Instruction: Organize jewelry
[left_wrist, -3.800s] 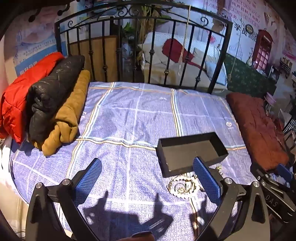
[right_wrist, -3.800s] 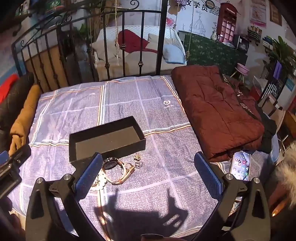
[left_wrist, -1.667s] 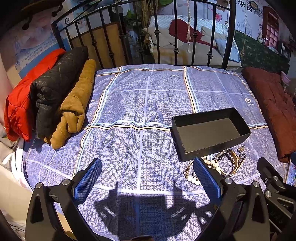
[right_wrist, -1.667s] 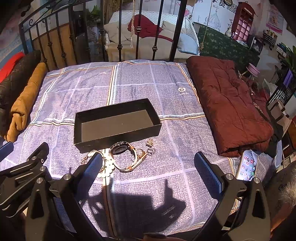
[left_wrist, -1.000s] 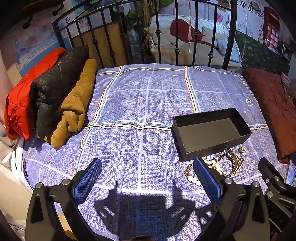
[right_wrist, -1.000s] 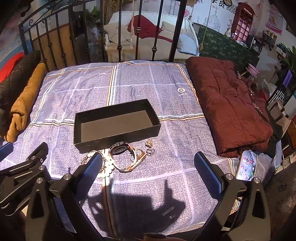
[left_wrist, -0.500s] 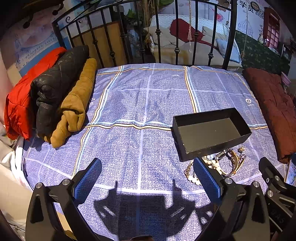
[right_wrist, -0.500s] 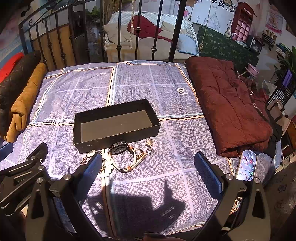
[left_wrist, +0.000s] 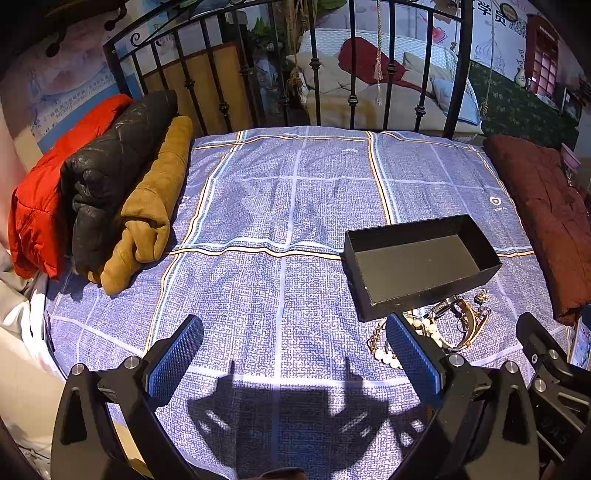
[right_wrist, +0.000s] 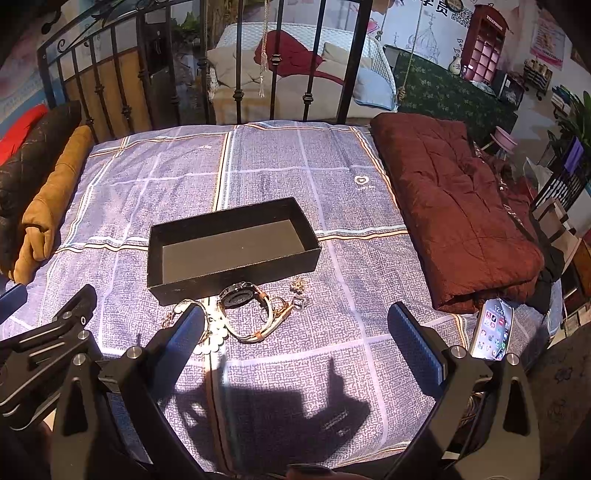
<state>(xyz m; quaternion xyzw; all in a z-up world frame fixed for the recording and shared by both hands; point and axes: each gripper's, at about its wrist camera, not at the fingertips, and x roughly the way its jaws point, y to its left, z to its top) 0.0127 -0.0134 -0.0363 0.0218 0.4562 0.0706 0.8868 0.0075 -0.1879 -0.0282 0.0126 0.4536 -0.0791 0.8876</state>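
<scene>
An empty black box (right_wrist: 236, 258) sits open on the blue checked bedspread; it also shows in the left wrist view (left_wrist: 424, 280). In front of it lie a wristwatch (right_wrist: 243, 291), a pearl bracelet (right_wrist: 216, 338), a thin chain (right_wrist: 173, 312) and small earrings (right_wrist: 297, 286). The same pile shows in the left wrist view (left_wrist: 443, 325). My right gripper (right_wrist: 295, 339) is open and empty, just in front of the jewelry. My left gripper (left_wrist: 293, 354) is open and empty, to the left of the pile.
Rolled red, black and tan coats (left_wrist: 110, 192) lie along the bed's left side. A folded dark red quilt (right_wrist: 454, 206) lies on the right, with a phone (right_wrist: 493, 328) at its near end. A black iron headboard (left_wrist: 314, 74) stands behind.
Both grippers pulled back and rose about two seconds ago, so the box and jewelry sit farther off. In the last second nothing has visibly moved.
</scene>
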